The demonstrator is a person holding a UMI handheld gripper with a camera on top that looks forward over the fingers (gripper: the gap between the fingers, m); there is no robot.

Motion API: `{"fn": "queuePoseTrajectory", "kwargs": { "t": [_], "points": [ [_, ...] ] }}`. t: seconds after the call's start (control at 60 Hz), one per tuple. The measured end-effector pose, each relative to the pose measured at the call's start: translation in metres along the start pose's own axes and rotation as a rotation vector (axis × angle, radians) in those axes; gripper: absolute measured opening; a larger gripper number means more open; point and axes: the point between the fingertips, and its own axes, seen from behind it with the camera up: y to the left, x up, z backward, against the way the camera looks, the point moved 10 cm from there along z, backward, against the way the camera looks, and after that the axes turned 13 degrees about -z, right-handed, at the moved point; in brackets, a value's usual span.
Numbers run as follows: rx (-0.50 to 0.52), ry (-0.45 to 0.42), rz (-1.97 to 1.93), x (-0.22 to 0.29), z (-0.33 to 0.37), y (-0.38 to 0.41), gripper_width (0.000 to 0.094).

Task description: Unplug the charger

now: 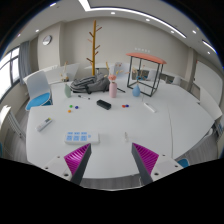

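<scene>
gripper (112, 160) is open, nothing between the fingers, magenta pads (78, 157) spread wide apart over the near edge of the white tabletop (170, 120)

charger: can't pick it out for certain. Best candidate is the small dark block (104, 103) lying flat near the middle of the tabletop, well beyond the fingers; no cable or socket is clear enough to confirm

on the tabletop:
- small blue-and-white tray-like item (78, 136) just ahead of the left finger, near the near edge
- light flat object (45, 124) toward the left edge
- small white piece (126, 135) ahead of the right finger
- small green bits (74, 107) left of the dark block
- thin dark item (150, 107) right of centre
- pale bottle (113, 87) and a small red-topped one (137, 90) standing upright toward the far edge
- heap of grey cables or cloth (88, 82) at the far left edge, can't tell which

around it:
- wooden coat stand (96, 45) behind the far edge
- small side table with an orange top on black legs (147, 58) at the far right
- blue-seated chair (38, 98) off the left edge

gripper hovers clear of everything, touching none of the items
</scene>
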Motion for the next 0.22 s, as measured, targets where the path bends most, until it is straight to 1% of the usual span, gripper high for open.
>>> {"fn": "queuePoseTrajectory", "kwargs": {
  "t": [0.083,0.15,0.217],
  "points": [
    [-0.009,0.002,-0.012,-0.010,0.008,-0.001,0.0853],
    [-0.024,-0.016,-0.021,-0.011,0.010,-0.001,0.0853],
    [-0.027,-0.007,-0.025,-0.012,0.012,0.000,0.0856]
  ]
}}
